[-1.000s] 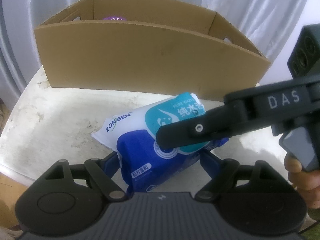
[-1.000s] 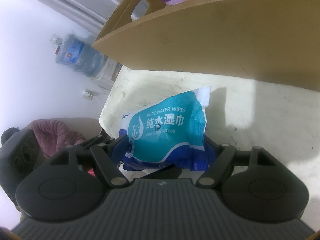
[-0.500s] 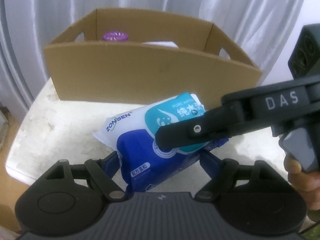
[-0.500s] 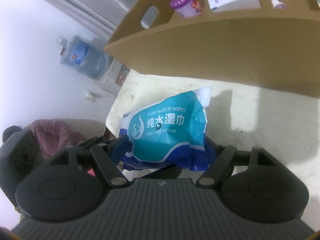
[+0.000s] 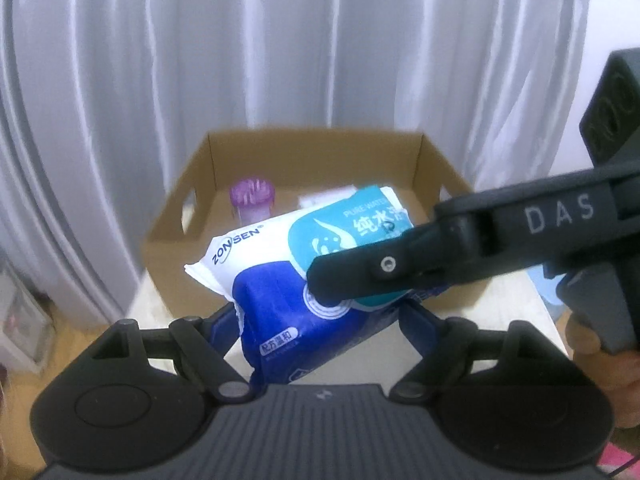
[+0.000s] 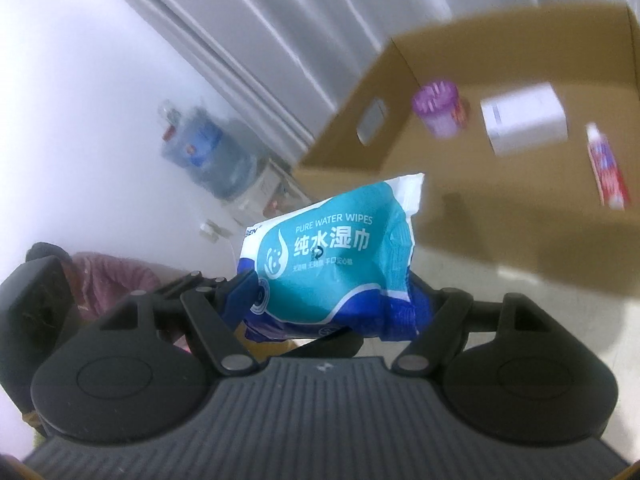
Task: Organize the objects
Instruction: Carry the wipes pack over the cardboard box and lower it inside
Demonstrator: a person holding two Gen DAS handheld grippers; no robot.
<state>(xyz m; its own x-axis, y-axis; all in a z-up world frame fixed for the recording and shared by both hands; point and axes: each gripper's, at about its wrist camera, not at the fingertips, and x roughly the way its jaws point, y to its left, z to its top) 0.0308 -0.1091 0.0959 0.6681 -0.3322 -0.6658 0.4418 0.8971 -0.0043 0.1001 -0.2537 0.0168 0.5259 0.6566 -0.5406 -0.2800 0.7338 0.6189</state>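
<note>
Blue-and-teal plastic fills both views — a soft pack of wet wipes (image 5: 304, 280) is up in the air, carried by both claws at once. The left gripper (image 5: 316, 320) has its jaws pressed against the pack's dark blue lower end, and the right gripper (image 6: 332, 304) is clamped across the teal end; in the left view its black finger lies over the printed face. Two grips make sense here, I'd say: the pack is floppy and would sag or swing from one pinch alone.

Ahead and below sits the open cardboard box (image 5: 168, 236), its far side near a pale curtain (image 5: 280, 60). Inside already — a purple-lidded jar (image 6: 438, 114) near the handle cutout, a white carton (image 6: 524, 120) beside it, and a red-and-white tube (image 6: 608, 168) further right, all lying apart on the box floor.

Relative to the claws, the pack juts forward from between the fingers, its white crimped edge pointing at the box. It looks to hang above the near wall, not yet inside; there's open floor in front of the jar. My read: this is the carry-over, with the lowering and letting go to come.
</note>
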